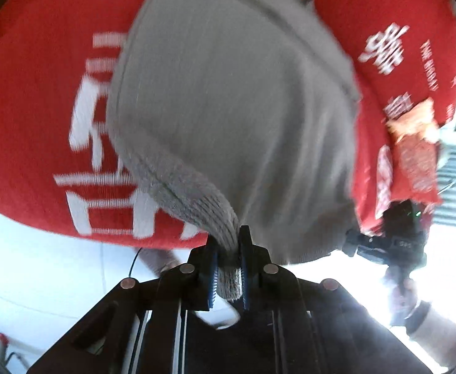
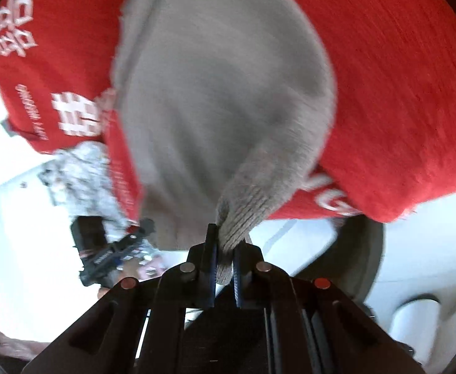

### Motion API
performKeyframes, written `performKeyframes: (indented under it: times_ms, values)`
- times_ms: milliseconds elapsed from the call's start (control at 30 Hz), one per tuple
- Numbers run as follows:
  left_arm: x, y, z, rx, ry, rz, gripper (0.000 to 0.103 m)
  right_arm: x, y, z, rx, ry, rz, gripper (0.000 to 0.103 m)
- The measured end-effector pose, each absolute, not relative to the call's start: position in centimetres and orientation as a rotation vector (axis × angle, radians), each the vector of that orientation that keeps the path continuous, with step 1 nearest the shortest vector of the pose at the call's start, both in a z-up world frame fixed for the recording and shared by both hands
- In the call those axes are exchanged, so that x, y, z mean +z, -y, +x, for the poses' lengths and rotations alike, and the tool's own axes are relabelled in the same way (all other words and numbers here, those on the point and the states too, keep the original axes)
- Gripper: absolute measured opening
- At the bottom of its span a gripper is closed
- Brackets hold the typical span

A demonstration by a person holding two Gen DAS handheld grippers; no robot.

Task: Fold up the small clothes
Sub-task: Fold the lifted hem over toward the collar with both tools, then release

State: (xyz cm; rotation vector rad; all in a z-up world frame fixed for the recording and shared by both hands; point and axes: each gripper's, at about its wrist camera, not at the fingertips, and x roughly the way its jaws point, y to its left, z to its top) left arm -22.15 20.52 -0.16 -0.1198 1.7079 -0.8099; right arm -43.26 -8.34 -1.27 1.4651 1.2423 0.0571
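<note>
A small grey knit garment [image 1: 228, 99] hangs stretched above a red cloth [image 1: 35, 99] with white characters. My left gripper [image 1: 228, 249] is shut on the garment's ribbed hem corner. My right gripper [image 2: 225, 243] is shut on another ribbed corner of the same garment [image 2: 215, 93]. The right gripper also shows in the left wrist view [image 1: 393, 243] at the right, and the left gripper shows in the right wrist view [image 2: 109, 249] at the left. Both views are motion-blurred.
The red cloth [image 2: 399, 99] covers the table. An orange patterned cloth [image 1: 415, 149] lies at its right edge. A pale patterned cloth [image 2: 81, 174] lies at the cloth's left edge. A bright white floor shows below the table edge.
</note>
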Motion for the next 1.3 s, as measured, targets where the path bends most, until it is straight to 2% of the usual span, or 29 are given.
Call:
performKeyframes:
  times_ms: [167,333,533,767,933,1133,1300]
  values:
    - [3.9,-19.6,-16.6,-0.837,-1.601,-0.197,0.013,1.7,10.7,-40.4,0.119,-1.073,1.525,0.008]
    - [6.3,-17.1,-10.4,-0.838,-1.514,-0.278,0.013,3.6,13.5,-36.4,0.149,-1.0,1.51,0.008]
    - [7.0,-14.3,-7.2,-0.725,-1.443,-0.08,0.013,4.7,16.7,-32.1,0.144,-0.97,1.498,0.008]
    - [4.7,-15.3,-6.6,-0.634,-1.525,-0.008,0.014,3.0,20.7,-29.0,0.032,-0.931,1.548,0.008]
    - [3.0,-13.8,-6.4,-0.633,-1.574,0.069,0.014,-0.1,22.5,-28.3,-0.09,-1.065,1.502,0.008]
    - [1.2,-10.0,-7.0,-0.732,-1.66,0.145,0.014,-1.3,22.7,-28.0,-0.096,-1.133,1.476,0.008]
    - [1.1,-8.5,-7.0,-0.771,-1.774,0.053,0.014,-2.0,22.7,-27.8,-0.079,-1.179,1.477,0.008]
